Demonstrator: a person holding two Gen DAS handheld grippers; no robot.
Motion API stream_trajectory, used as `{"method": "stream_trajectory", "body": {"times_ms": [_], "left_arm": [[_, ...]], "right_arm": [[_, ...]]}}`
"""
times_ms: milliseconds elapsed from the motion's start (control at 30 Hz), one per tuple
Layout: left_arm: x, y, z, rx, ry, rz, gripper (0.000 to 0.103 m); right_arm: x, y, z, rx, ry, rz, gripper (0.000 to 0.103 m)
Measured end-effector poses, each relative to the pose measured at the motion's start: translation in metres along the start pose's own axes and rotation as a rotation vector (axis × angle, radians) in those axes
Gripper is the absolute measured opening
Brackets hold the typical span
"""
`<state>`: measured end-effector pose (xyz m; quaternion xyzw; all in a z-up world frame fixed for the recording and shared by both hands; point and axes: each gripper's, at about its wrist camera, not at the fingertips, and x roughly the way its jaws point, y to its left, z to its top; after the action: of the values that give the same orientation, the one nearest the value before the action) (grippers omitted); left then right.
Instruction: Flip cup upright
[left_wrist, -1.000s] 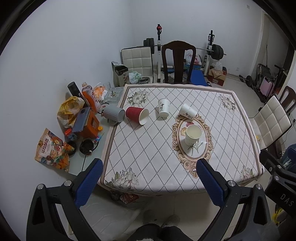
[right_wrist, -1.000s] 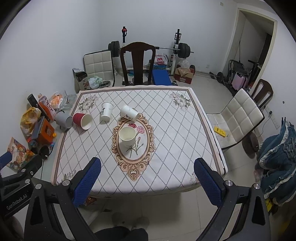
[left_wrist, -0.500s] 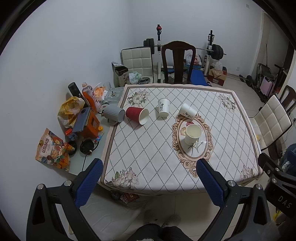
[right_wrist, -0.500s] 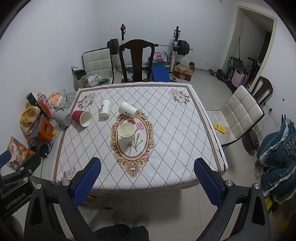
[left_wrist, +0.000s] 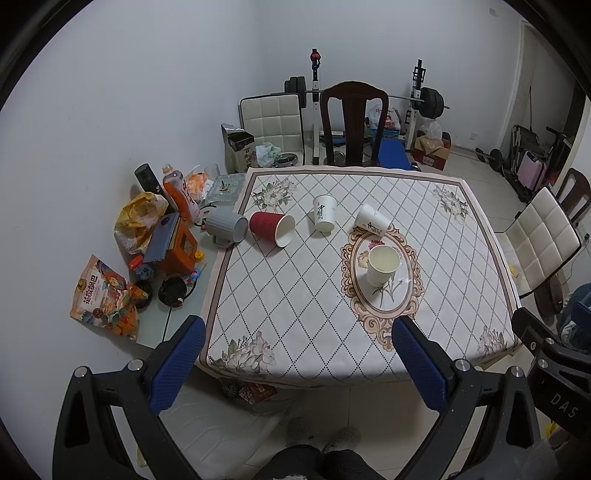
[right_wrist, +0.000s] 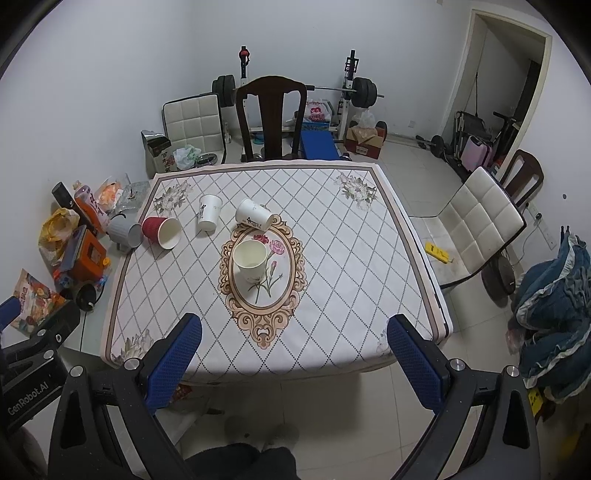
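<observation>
On the table with a diamond-pattern cloth (left_wrist: 332, 302) (right_wrist: 351, 288) are several cups. A red cup (left_wrist: 271, 228) (right_wrist: 161, 232) lies on its side at the left. A grey mug (left_wrist: 226, 228) (right_wrist: 125, 230) lies on its side beside it. A white cup (left_wrist: 324, 213) (right_wrist: 208, 212) stands upside down. Another white cup (left_wrist: 372, 220) (right_wrist: 254, 215) lies on its side. A cream cup (left_wrist: 382, 265) (right_wrist: 249, 260) stands upright on the oval medallion. My left gripper (left_wrist: 295, 363) and right gripper (right_wrist: 293, 360) are open and empty, held before the table's near edge.
A low side surface at the left holds bottles, snack bags (left_wrist: 105, 297) and an orange box (left_wrist: 173, 243). A dark wooden chair (left_wrist: 352, 122) stands at the far edge, a white chair (right_wrist: 476, 225) at the right. Gym weights stand at the back wall.
Both grippers have drifted slightly closer to the table and a little lower. The cups have not moved.
</observation>
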<state>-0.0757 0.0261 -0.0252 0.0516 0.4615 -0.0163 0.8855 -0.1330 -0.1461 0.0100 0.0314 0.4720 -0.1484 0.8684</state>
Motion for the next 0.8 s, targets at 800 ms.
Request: {"method": "stream_trajectory", "body": {"times_ms": [800], "left_arm": [[-0.0011, -0.0004, -0.0004, 0.002, 0.002, -0.001, 0.103]], "right_arm": [[-0.0003, 0.0041, -0.0081, -0.003, 0.008, 0.002, 0.102]]}}
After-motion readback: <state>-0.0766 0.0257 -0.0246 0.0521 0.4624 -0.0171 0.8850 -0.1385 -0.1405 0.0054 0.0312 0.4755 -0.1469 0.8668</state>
